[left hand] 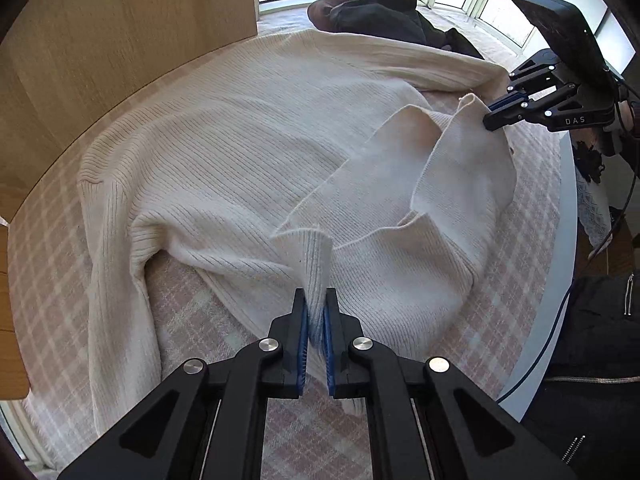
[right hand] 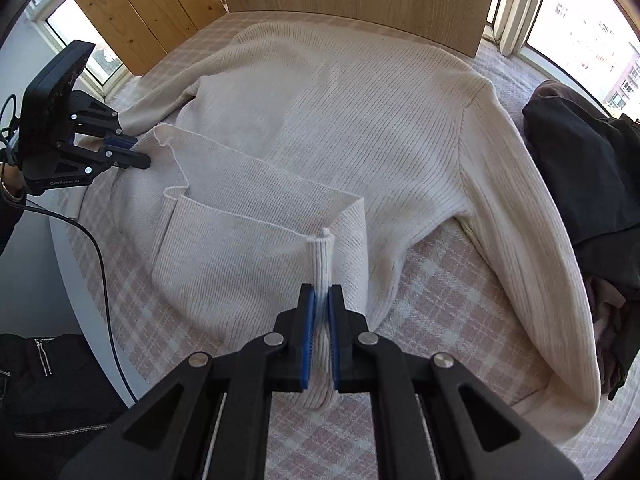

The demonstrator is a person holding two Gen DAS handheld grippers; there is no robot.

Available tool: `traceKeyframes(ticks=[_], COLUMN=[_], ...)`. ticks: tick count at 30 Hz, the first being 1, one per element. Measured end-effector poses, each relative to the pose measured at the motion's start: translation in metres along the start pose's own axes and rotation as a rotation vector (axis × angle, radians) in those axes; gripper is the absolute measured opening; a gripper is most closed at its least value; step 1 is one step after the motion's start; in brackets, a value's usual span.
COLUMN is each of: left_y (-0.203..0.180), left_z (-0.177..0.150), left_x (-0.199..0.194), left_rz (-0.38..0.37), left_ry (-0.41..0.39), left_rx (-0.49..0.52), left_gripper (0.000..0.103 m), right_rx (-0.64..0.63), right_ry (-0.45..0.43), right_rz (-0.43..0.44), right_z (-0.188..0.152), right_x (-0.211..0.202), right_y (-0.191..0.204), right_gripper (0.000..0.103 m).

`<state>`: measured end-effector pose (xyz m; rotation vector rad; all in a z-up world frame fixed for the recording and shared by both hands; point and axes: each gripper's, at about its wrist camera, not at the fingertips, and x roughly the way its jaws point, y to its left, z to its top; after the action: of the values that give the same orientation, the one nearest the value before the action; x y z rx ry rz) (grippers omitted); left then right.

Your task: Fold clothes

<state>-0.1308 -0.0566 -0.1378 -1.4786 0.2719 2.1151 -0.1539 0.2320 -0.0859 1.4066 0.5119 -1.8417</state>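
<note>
Left claw (left hand: 316, 312) pinches sweater (left hand: 240, 140) hem; dark clothes (left hand: 380, 12) lie beyond.

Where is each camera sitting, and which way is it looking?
Left wrist view: sits on the left gripper, looking down along its fingers at the cream sweater; the right gripper shows opposite, plus a black jacket.
Right wrist view: sits on the right gripper, looking down at the sweater; the left gripper and a hand show opposite.
Shared: the sweater, each gripper pinching its hem, the checked cover, dark clothes.
</note>
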Motion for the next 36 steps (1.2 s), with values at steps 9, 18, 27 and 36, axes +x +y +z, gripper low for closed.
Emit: traceKeyframes(ticks=[9, 18, 27, 36], left_y=[-0.037, -0.071, -0.076, -0.066], left_z=[-0.064, -0.093, -0.095, -0.102], left_x=[-0.063, -0.101, -0.091, -0.051], left_rz=[-0.078, -0.097, -0.077, -0.087], left_ry=[-0.138, -0.164, -0.134, -0.041], left_rx=[-0.036, -0.033, 0.039, 0.045], left_gripper=[0.006, 0.006, 0.006, 0.006], right_rx=[0.086, 0.174, 0.078, 0.045], right_ry=[-0.100, -0.189, -0.023, 0.096], right_rz=[-0.014, -0.082, -0.095, 0.031], right_z=[-0.054, -0.123, -0.143, -0.152], right_x=[-0.048, -0.098, -0.046, 0.039], right_y=[0.026, 0.051, 0.073, 0.122], right_gripper=[0.007, 0.002, 0.006, 0.007])
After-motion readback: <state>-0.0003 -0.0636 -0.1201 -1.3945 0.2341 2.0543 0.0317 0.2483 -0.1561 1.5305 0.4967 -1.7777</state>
